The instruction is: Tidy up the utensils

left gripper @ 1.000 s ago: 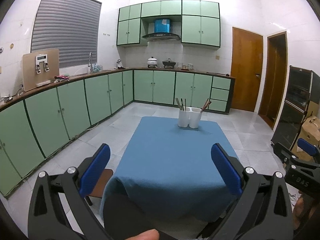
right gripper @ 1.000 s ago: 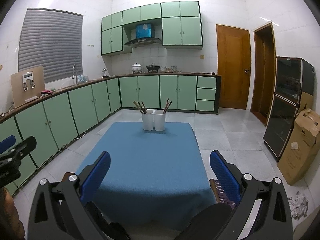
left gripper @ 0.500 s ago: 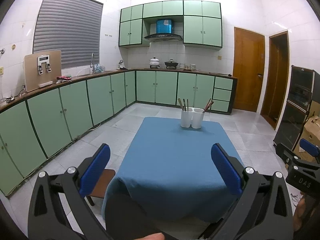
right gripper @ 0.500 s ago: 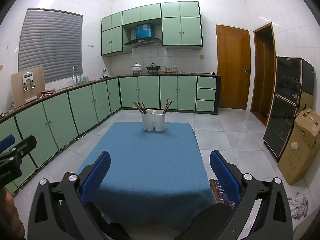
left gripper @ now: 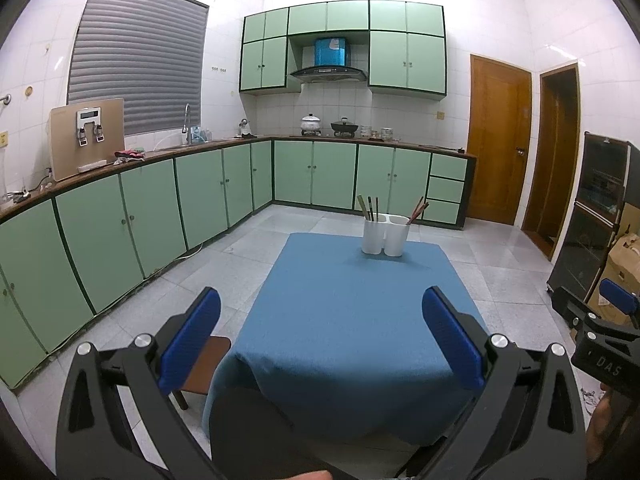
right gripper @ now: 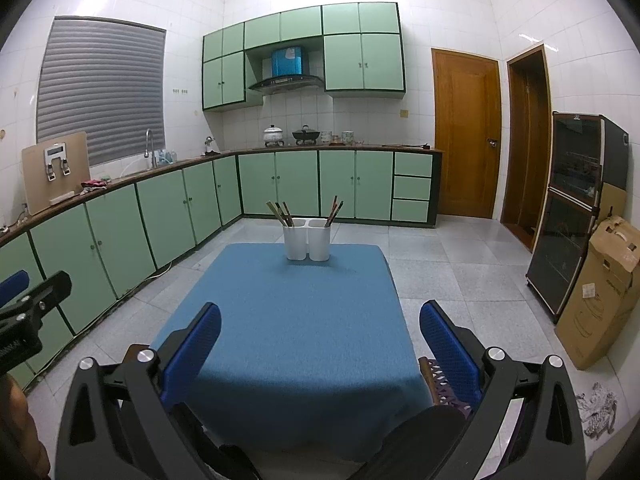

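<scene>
Blue tablecloth (right gripper: 288, 320) carried two joined white holders (right gripper: 307, 243) of chopsticks (right gripper: 280, 213) at its far end. Left gripper (left gripper: 320, 336) and right gripper (right gripper: 319, 340) were spread, empty; the right one read "DAS".

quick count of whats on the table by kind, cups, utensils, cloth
white cups: 2
utensil sticks: 5 (about 3 in the left cup, 2 in the right; small, so approximate)
blue tablecloth: 1
total: 8
</scene>
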